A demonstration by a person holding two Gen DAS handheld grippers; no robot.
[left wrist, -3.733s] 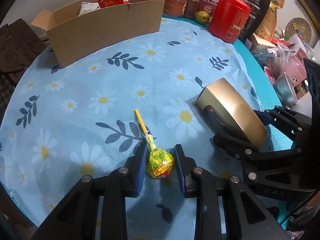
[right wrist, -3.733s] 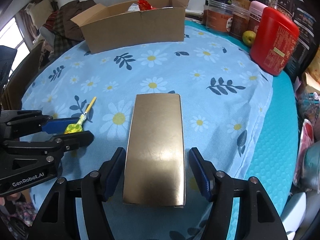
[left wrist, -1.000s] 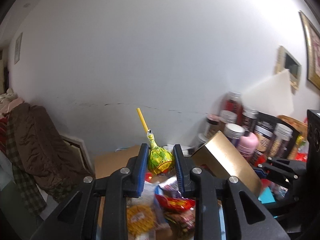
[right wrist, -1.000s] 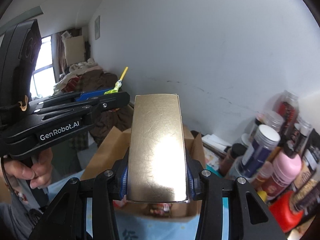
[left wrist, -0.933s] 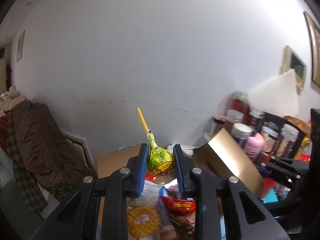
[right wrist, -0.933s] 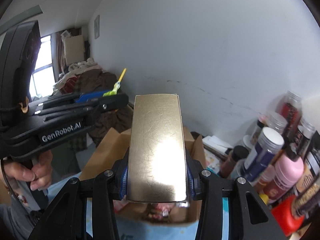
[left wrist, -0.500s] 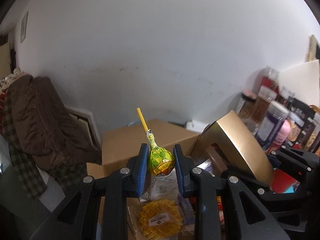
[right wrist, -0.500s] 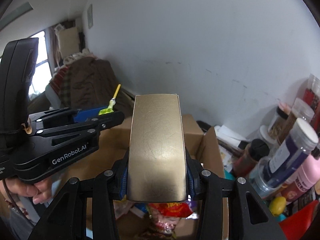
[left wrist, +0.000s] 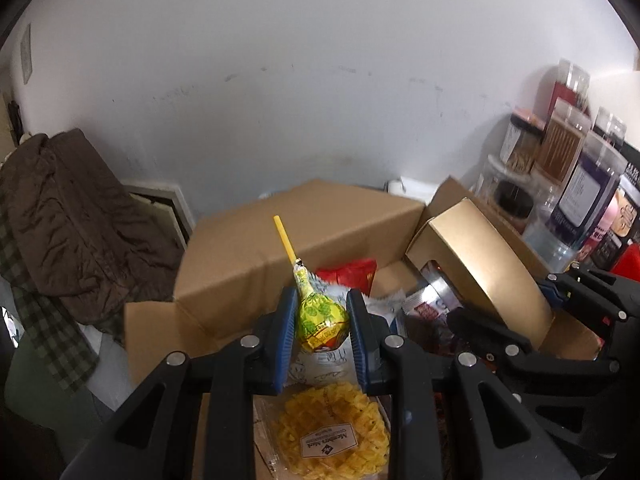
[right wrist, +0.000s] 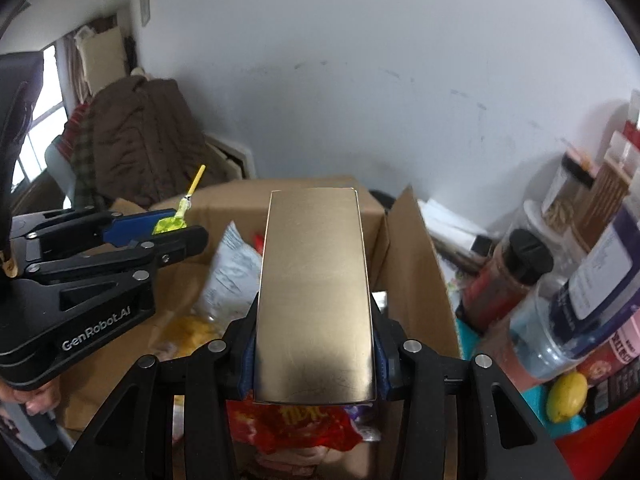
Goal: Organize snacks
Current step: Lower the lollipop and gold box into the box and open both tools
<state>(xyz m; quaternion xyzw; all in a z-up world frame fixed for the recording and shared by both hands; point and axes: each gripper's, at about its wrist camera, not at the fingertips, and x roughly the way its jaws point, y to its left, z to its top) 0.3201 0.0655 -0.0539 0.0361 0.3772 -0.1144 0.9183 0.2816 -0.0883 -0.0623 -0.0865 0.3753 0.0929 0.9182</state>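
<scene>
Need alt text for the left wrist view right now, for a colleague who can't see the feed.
The left gripper clamps a yellow-wrapped lollipop, stick up, above an open cardboard box of snack packets. At right, the right gripper holds a gold box over the same carton; jars line the wall behind.

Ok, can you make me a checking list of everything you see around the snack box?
Surface: hidden here; only the cardboard box shows below the claws.
Job's things: lollipop and gold box held over the cardboard box; waffle snack and red packet inside.
Clutter: jars and a lemon beside the box.
Grippers: left claw shut on lollipop; right claw shut on gold box.
Cables: nothing seen.
Surroundings: white wall, brown coat.
</scene>
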